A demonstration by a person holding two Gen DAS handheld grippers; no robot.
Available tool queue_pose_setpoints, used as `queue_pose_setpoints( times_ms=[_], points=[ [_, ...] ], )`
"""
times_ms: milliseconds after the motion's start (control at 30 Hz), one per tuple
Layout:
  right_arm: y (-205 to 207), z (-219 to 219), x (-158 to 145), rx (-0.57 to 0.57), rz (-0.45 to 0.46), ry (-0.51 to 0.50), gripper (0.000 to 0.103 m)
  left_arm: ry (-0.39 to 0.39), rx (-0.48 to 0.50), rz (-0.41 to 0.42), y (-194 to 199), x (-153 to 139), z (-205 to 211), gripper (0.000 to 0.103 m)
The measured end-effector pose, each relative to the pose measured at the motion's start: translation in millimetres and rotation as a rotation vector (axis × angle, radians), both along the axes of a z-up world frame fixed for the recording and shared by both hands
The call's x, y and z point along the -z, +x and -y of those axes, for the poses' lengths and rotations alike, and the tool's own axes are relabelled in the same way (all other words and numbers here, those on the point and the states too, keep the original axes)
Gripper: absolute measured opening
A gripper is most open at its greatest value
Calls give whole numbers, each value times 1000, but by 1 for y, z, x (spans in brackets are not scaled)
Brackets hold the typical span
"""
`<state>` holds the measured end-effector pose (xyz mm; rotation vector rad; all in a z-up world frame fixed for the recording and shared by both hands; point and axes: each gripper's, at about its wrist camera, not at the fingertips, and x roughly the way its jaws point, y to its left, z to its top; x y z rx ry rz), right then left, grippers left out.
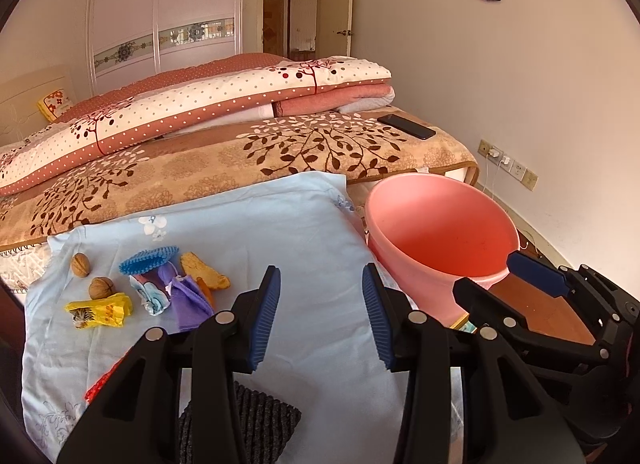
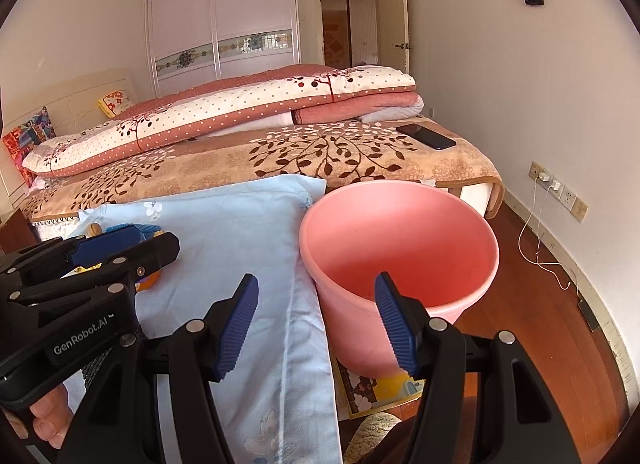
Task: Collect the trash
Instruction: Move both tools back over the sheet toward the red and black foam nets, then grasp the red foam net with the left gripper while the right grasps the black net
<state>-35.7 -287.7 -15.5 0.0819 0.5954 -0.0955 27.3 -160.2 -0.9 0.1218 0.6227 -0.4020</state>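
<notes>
Pink plastic, round and wide-mouthed, the bucket (image 2: 400, 260) stands on the dark wooden floor (image 2: 532, 304) just beside the pale blue floral cloth (image 1: 256, 232) that covers the near end of the bed. On that cloth, toward its left side, the trash lies in a loose cluster: two brown walnuts (image 1: 80, 264), a crumpled yellow snack wrapper (image 1: 100, 310), a blue spiky plastic piece (image 1: 149, 260), a purple fabric mask (image 1: 190, 300), a crinkled white-and-blue wrapper (image 1: 150, 296) and a dry orange peel (image 1: 204, 276), several of them touching or overlapping. The left claw (image 1: 322, 316) hovers over bare cloth to the right of the pile, its ribbed blue pads (image 1: 264, 320) spread wide with nothing between them. The right claw (image 2: 318, 324) is also wide apart and carries nothing, one pad over the cloth's edge and the other in front of the bucket's rim. Inside, the bucket looks bare as far as its wall shows. Farther back on the bed, a brown leaf-patterned blanket (image 1: 280, 156) carries a folded dotted quilt (image 1: 224, 96) and a black phone (image 1: 407, 126) near the right edge.
</notes>
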Motion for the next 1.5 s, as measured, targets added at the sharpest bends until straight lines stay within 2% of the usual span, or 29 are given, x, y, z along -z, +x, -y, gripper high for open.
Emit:
queue_pose_setpoints(
  times_ms=[300, 500, 733, 1000, 1300, 1500],
  points=[
    [-3, -30, 6, -54, -17, -27, 60, 14, -40, 25, -8, 5, -32, 43],
    [-1, -46, 10, -99, -32, 0, 60, 22, -60, 23, -10, 12, -51, 43],
    [0, -68, 10, -205, -40, 32, 60, 28, -92, 12, -10, 17, -77, 43],
    [2, -99, 22, -343, -93, 37, 60, 59, -108, 10, -14, 23, -140, 43],
    [18, -121, 45, -451, -214, 67, 60, 69, -129, -96, -19, 46, -199, 43],
    [29, -124, 59, -438, -277, 72, 60, 35, -161, -212, -4, 67, -214, 43]
  ],
)
